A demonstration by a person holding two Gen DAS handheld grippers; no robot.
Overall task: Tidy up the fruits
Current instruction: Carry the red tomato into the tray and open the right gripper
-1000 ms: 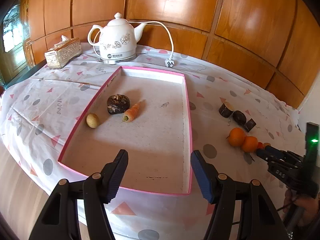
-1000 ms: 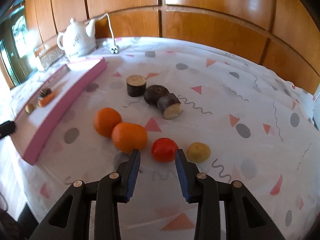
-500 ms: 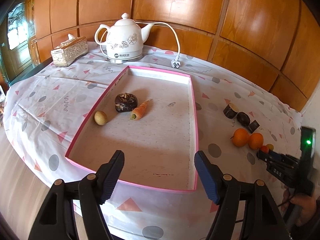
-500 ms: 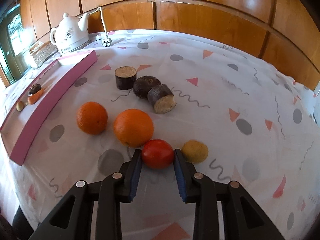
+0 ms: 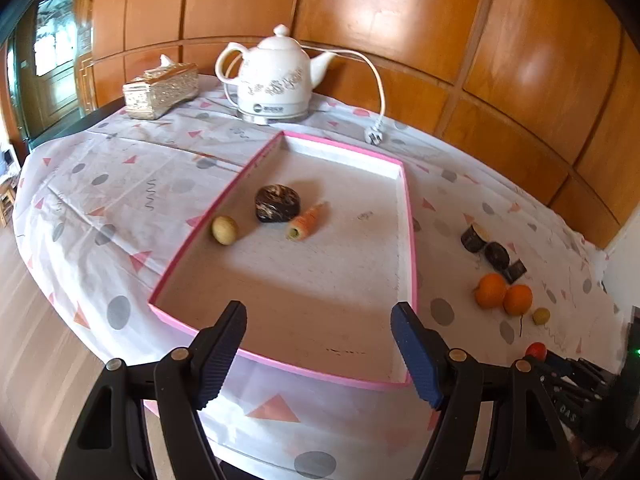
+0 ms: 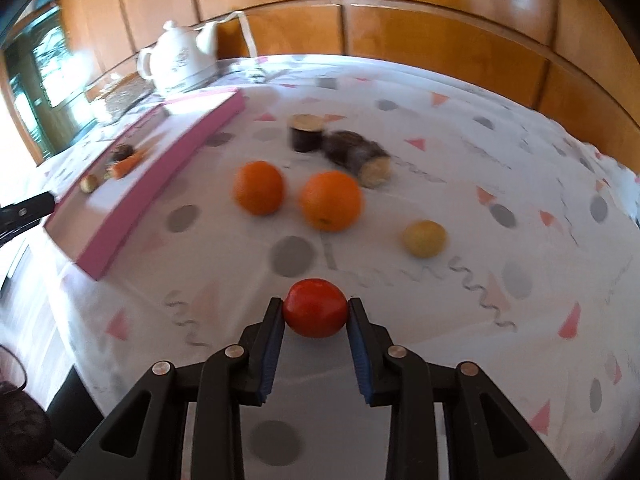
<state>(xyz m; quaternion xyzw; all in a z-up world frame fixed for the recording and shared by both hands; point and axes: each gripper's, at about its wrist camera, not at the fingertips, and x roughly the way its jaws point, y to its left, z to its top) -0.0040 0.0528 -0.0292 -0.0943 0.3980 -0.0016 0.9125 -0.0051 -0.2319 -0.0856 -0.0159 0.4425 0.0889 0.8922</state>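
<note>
My right gripper (image 6: 315, 312) is shut on a red tomato (image 6: 315, 307) and holds it above the tablecloth. Beyond it lie two oranges (image 6: 259, 187) (image 6: 330, 200) and a small yellow fruit (image 6: 424, 238). My left gripper (image 5: 320, 338) is open and empty over the near edge of the pink tray (image 5: 412, 240). The tray holds a small yellow fruit (image 5: 225, 230), a dark brown piece (image 5: 278, 203) and a carrot (image 5: 306, 222). In the left wrist view the tomato (image 5: 536, 350) and the right gripper (image 5: 538, 354) show at the lower right, past the oranges (image 5: 491, 290).
Three dark cut pieces (image 6: 306, 133) lie behind the oranges. A white kettle (image 5: 278, 76) with a cord and plug (image 5: 374, 136) and a tissue box (image 5: 160, 86) stand at the back. Wood panelling rings the round table. The table edge is near on the left.
My right gripper closed on the tomato and lifted it back from the oranges and yellow fruit. My left gripper drew back and up a little, still open.
</note>
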